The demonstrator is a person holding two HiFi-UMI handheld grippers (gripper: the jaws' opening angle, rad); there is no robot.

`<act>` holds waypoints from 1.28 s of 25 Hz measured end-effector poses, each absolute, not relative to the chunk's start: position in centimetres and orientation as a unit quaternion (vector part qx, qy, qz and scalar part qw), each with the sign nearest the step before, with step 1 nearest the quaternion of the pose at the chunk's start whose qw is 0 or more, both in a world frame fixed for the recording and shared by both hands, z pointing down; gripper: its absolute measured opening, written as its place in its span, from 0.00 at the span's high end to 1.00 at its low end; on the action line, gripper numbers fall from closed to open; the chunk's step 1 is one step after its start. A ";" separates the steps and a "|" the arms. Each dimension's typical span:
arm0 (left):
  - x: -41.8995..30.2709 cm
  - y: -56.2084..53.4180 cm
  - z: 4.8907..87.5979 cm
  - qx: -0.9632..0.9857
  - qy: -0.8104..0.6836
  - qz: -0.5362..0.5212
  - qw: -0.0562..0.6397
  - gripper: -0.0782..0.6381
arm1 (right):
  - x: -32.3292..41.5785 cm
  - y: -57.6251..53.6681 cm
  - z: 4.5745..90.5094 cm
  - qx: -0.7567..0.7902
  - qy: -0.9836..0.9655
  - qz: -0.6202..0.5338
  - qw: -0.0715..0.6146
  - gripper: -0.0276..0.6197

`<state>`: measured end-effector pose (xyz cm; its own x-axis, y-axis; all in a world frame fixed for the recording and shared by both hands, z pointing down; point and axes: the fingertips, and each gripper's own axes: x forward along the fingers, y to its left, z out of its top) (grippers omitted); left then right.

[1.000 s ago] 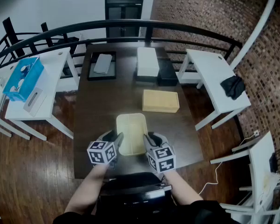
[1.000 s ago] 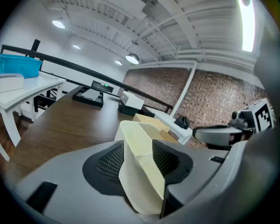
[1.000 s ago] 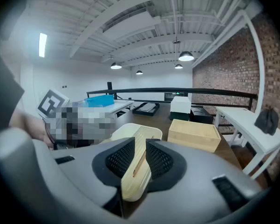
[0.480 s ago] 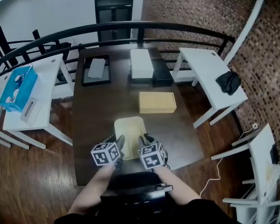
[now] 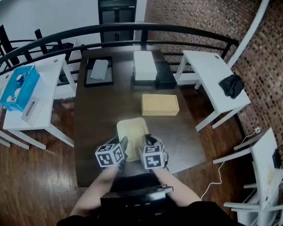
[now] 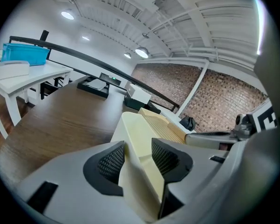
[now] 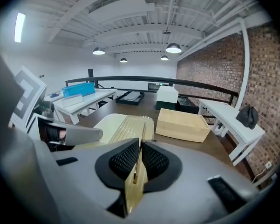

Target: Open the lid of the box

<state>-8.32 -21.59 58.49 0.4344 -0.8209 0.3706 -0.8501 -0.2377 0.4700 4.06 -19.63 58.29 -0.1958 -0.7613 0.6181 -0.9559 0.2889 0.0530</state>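
A cream box [image 5: 132, 126] with a ribbed lid lies near the front edge of the dark table [image 5: 99, 112]. My left gripper [image 5: 123, 143] is at its left side. In the left gripper view the cream wall [image 6: 133, 129] fills the gap, and the left gripper [image 6: 137, 155] is shut on it. My right gripper [image 5: 146, 141] is at the box's right side. In the right gripper view the right gripper [image 7: 139, 160] is shut on a thin edge of the lid [image 7: 123, 125].
A tan wooden box [image 5: 160, 105] sits just beyond the cream one. Farther back stand a white box [image 5: 145, 65], a black box [image 5: 165, 76] and a black tray [image 5: 100, 70]. White side tables [image 5: 212, 79] flank the table, and a black railing [image 5: 132, 29] runs behind.
Both grippers have moved inward from beside the cream box onto its two sides and closed there. Over the last half second they have barely moved.
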 end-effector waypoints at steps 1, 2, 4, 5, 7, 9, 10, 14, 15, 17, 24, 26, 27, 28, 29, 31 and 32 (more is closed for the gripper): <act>-8.3 -21.6 58.4 0.786 -0.532 0.025 0.313 0.65 | 4.2 -19.7 57.5 0.573 -0.756 0.172 0.266 0.92; -8.3 -21.6 58.4 0.786 -0.533 0.025 0.313 0.65 | 4.4 -19.8 56.7 0.574 -0.760 0.169 0.254 0.92; -8.4 -21.6 58.4 0.785 -0.533 0.024 0.314 0.65 | 5.3 -19.9 55.0 0.577 -0.765 0.164 0.232 0.92; -8.4 -21.5 58.4 0.785 -0.533 0.023 0.315 0.65 | 6.0 -20.0 54.3 0.582 -0.766 0.161 0.222 0.92; -8.6 -21.5 58.4 0.783 -0.535 0.023 0.316 0.65 | 8.6 -20.4 53.5 0.597 -0.758 0.157 0.210 0.92; -8.6 -21.5 58.4 0.783 -0.536 0.022 0.316 0.65 | 12.4 -20.8 54.0 0.617 -0.742 0.156 0.214 0.92; -8.6 -21.5 58.4 0.782 -0.536 0.022 0.316 0.65 | 14.6 -21.0 54.9 0.625 -0.732 0.157 0.223 0.92; -8.8 -21.5 58.5 0.780 -0.539 0.027 0.316 0.65 | 21.2 -21.3 61.2 0.625 -0.709 0.204 0.256 0.92; -8.8 -21.5 58.4 0.780 -0.539 0.030 0.316 0.65 | 22.2 -21.2 62.9 0.623 -0.704 0.223 0.260 0.92; -8.8 -21.4 58.5 0.780 -0.538 0.035 0.318 0.65 | 23.8 -21.0 65.9 0.621 -0.691 0.249 0.274 0.92; -8.8 -21.2 58.3 0.775 -0.543 0.038 0.321 0.65 | 24.7 -20.3 70.9 0.634 -0.667 0.240 0.310 0.92; -8.8 -21.2 58.4 0.773 -0.545 0.042 0.321 0.65 | 24.7 -20.3 71.2 0.640 -0.666 0.240 0.300 0.92; -8.8 -21.2 58.3 0.773 -0.546 0.043 0.320 0.65 | 24.6 -20.5 71.2 0.642 -0.667 0.238 0.295 0.92; -8.8 -21.2 58.3 0.773 -0.547 0.044 0.319 0.65 | 24.5 -20.6 71.2 0.642 -0.668 0.236 0.293 0.93; -8.8 -21.3 58.3 0.772 -0.548 0.044 0.319 0.65 | 24.4 -20.8 71.1 0.641 -0.671 0.233 0.291 0.93; -8.8 -21.2 58.3 0.771 -0.551 0.042 0.318 0.65 | 24.0 -21.0 70.7 0.634 -0.682 0.228 0.284 0.93; -8.9 -21.2 58.3 0.770 -0.552 0.040 0.317 0.65 | 23.9 -21.0 70.7 0.630 -0.687 0.231 0.280 0.92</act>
<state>-8.86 -21.22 58.32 0.3875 -0.8247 0.4120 -0.8757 -0.1898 0.4440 23.89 -21.05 70.74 -0.0505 -0.7355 0.6756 -0.9944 0.0999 0.0345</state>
